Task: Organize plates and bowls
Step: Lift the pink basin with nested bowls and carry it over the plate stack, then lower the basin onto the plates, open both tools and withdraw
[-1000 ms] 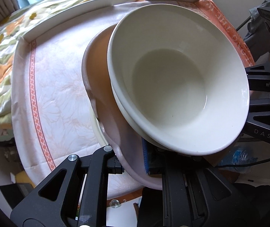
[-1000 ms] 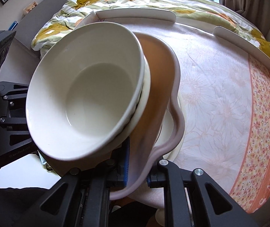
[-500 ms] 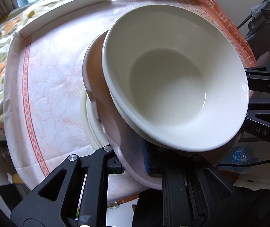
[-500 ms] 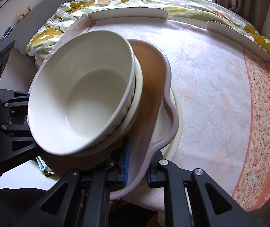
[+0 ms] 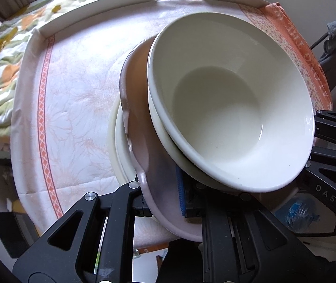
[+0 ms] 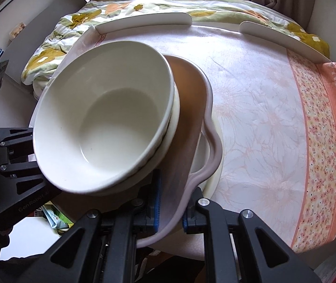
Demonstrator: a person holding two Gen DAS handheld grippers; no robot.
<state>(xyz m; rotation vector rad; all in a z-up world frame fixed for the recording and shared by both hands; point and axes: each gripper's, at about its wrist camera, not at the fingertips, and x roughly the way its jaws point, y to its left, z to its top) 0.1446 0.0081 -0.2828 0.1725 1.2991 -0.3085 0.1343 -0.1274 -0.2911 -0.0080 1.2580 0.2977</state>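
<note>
while both grippers (image 5: 162, 199) (image 6: 170, 208) clamp pink plate (image 5: 139, 108), only left view shows blue bottle (image 5: 302, 212).

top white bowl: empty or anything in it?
Empty. The white bowl shows a bare, clean bottom in both wrist views.

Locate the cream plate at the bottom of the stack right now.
The cream plate lies on the tablecloth beneath the pink wavy-rimmed plate, peeking out left of it in the left wrist view and right of it in the right.

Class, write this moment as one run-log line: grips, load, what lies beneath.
left gripper: shut on pink plate | right gripper: shut on pink plate | load: stacked white bowls | beneath: cream plate on tablecloth
</note>
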